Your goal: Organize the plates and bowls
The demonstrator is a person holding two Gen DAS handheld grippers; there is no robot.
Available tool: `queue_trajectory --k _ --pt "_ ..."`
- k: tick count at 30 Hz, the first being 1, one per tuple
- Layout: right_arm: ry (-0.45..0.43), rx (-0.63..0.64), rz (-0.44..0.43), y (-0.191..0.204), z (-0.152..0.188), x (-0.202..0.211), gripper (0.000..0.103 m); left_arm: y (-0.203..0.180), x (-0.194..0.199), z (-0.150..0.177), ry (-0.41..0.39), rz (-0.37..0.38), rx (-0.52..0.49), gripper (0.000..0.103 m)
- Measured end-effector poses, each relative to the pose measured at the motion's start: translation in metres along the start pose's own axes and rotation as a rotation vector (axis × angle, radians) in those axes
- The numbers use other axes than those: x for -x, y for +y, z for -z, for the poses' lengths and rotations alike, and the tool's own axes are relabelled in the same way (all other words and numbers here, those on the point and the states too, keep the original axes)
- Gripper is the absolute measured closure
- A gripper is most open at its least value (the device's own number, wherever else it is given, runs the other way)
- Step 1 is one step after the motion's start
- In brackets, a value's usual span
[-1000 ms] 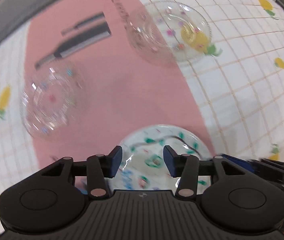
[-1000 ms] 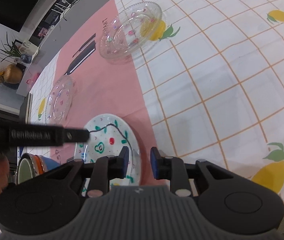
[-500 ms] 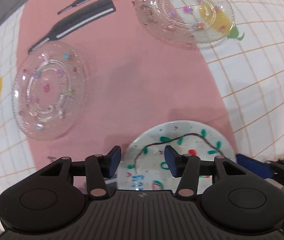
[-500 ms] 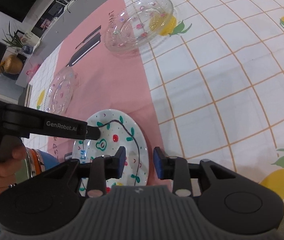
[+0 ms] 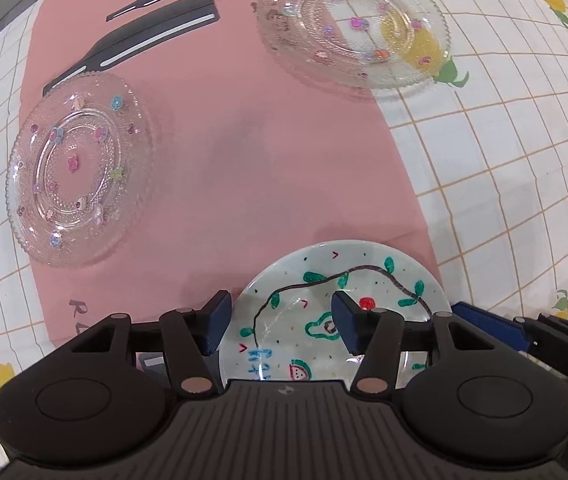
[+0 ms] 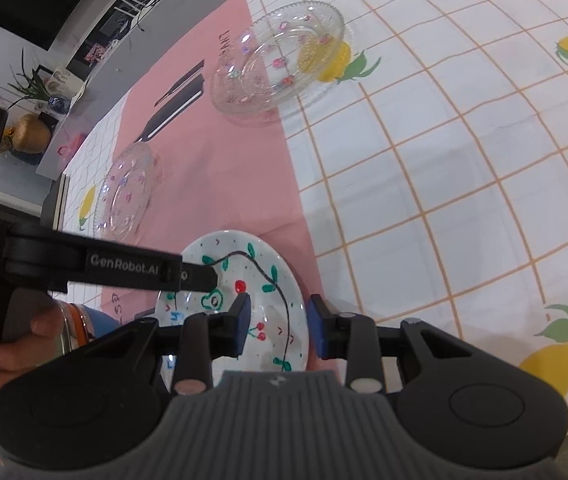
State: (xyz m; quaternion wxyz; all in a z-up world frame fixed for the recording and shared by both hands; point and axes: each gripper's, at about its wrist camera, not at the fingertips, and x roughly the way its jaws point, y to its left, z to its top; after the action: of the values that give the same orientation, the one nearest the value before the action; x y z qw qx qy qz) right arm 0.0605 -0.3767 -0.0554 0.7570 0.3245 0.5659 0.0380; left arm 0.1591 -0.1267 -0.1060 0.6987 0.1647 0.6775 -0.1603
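On the bench, over a pink mat (image 5: 243, 160) laid across a white cloth (image 5: 504, 200) with an orange grid and printed lemons, your plates sit in a loose triangle. Far left, a round clear-glass plate (image 5: 77, 166) with a beaded rim and small coloured flower dots lies flat, half over the mat's left edge; nothing is in it. Just beyond it the mat carries a printed picture of two dark slim tools (image 5: 135, 46), their long axes running from lower left to upper right. Further right, at the mat's far right edge, a second clear-glass dish (image 5: 356, 24) of the same beaded pattern, deeper and bowl-like in the right wrist view (image 6: 279, 68), straddles mat and cloth; it holds nothing, and a printed lemon shows through its glass.

Nearest you, a glossy white ceramic plate (image 5: 340, 312) painted with a dark vine, green leaves, a red berry and a watermelon slice lies flat at the mat's near right corner. Your left tongs (image 5: 279, 326) hover above it with the blue pads wide apart, gripping nothing. Your right tongs (image 6: 279, 330) are also parted, straddling the plate's right rim; whether the pads touch the rim I cannot tell. At the left edge of the right wrist view, an orange-and-blue stacked bowl (image 6: 81, 322) peeks out beside your left hand (image 6: 7, 344).
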Motion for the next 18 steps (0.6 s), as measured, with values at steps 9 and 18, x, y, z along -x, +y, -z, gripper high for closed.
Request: queue_trajectory --k 9,18 --pt "-0.008 0.038 0.058 0.004 -0.001 -0.003 0.061 -0.013 0.009 0.012 -0.119 -0.056 -0.021 0.038" --pt "-0.140 0.137 0.119 0.025 -0.002 0.016 0.006 -0.006 0.057 0.018 -0.360 -0.134 0.052 0.032"
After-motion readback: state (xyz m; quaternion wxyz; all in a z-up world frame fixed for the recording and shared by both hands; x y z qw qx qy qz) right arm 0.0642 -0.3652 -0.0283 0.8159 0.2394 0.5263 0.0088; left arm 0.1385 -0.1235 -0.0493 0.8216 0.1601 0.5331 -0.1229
